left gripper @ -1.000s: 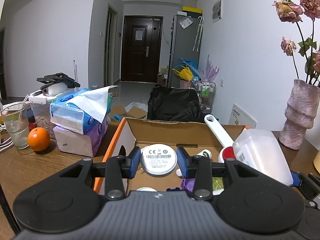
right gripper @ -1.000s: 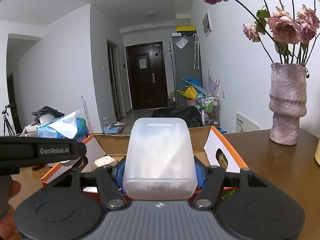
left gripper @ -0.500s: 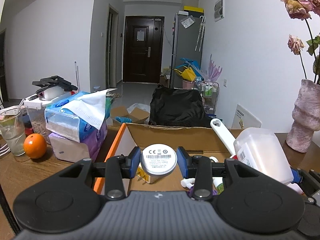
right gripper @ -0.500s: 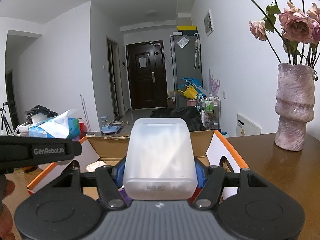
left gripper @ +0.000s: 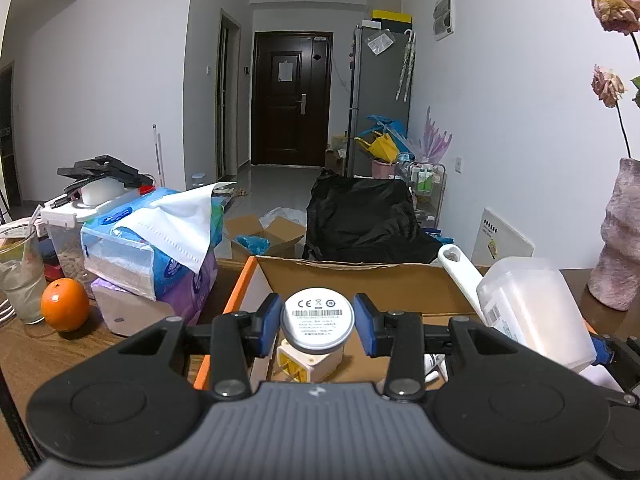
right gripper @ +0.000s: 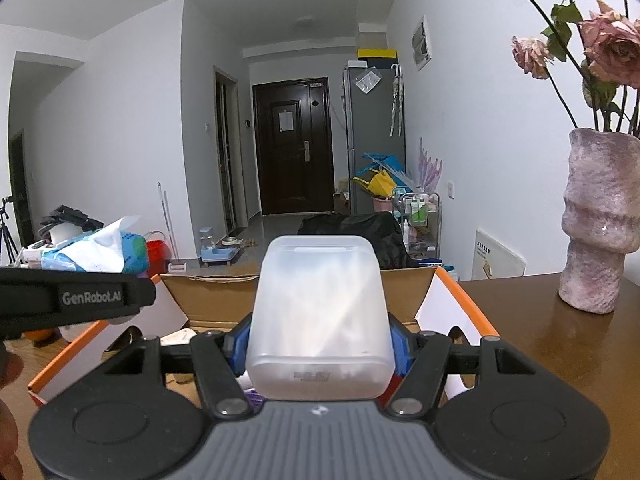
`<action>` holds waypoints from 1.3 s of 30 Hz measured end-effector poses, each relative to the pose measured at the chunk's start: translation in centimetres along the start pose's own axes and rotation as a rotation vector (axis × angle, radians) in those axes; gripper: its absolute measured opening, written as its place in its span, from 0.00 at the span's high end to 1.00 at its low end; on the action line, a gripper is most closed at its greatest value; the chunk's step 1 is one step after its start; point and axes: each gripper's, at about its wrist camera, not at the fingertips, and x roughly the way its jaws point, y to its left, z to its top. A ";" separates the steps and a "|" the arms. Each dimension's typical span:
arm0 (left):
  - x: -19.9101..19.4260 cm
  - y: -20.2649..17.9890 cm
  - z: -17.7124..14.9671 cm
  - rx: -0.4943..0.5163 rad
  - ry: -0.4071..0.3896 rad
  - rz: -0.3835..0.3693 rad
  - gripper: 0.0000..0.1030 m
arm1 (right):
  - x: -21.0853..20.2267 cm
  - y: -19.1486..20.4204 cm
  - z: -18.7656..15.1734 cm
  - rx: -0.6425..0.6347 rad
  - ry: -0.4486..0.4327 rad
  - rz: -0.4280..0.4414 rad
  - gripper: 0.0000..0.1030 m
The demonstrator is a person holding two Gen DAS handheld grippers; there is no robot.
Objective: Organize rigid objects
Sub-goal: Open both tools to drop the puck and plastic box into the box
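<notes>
- Your left gripper fingers clamp a round white disc, held above the cardboard box.
- Your right gripper fingers pinch a frosted plastic container at the box's 6 o'clock side.
- Several small items already lie inside; these two are not yet placed.

Round white disc, centre of the left wrist view: "CE" mark, crossed-bin symbol, circled "10", barcode; fine print below illegible. Black bar, left edge of the right wrist view: "GenRobot.AI". Frosted plastic box, lower centre: embossed mark, unreadable.
</notes>
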 end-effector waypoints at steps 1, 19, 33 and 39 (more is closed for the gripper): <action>0.2 0.0 0.0 0.001 0.001 0.001 0.60 | 0.1 0.0 0.0 -0.001 0.001 -0.001 0.39; 1.1 0.9 0.0 0.004 0.014 0.041 0.00 | 0.9 -1.0 0.4 0.008 0.036 -0.081 0.01; 1.0 0.9 0.0 -0.003 0.014 0.055 0.00 | 0.8 -1.7 0.6 0.024 0.036 -0.096 0.00; 0.9 0.9 0.0 -0.008 0.016 0.048 0.00 | 0.8 -1.7 0.6 0.024 0.035 -0.095 0.00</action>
